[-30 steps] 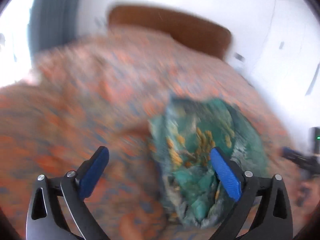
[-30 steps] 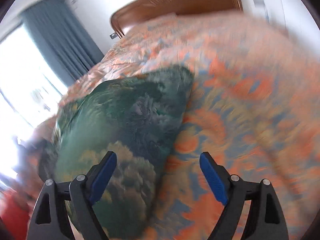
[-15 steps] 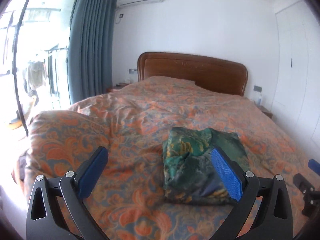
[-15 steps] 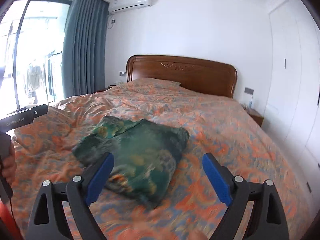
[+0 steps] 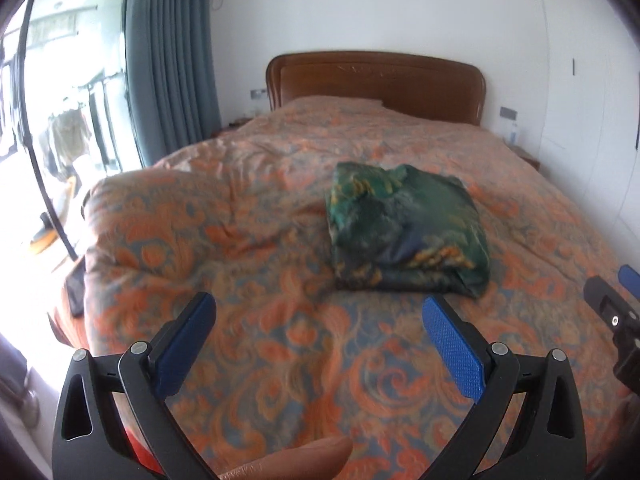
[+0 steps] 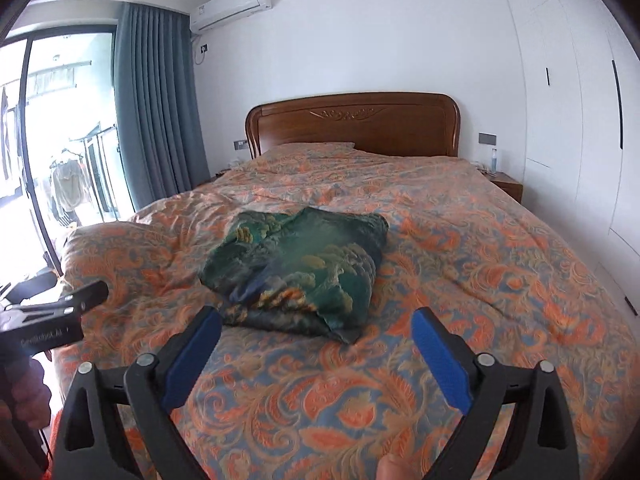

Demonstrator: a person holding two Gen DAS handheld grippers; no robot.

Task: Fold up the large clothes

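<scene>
A green patterned garment (image 5: 404, 228) lies folded into a thick square on the orange floral bedspread (image 5: 260, 216). It also shows in the right wrist view (image 6: 300, 272), near the middle of the bed. My left gripper (image 5: 320, 344) is open and empty, held above the bedspread short of the garment. My right gripper (image 6: 316, 352) is open and empty, just in front of the garment's near edge. Neither gripper touches the garment.
A wooden headboard (image 6: 352, 124) stands at the far end. A blue curtain (image 6: 156, 108) and a glass door (image 6: 48, 140) are at the left. White wardrobe doors (image 6: 572, 92) line the right wall. A bedside table (image 6: 506, 184) is at the far right.
Both grippers have pulled back and up from the garment, which looked close and large a second ago. The garment now lies farther off on the bed. Both grippers stayed open.
</scene>
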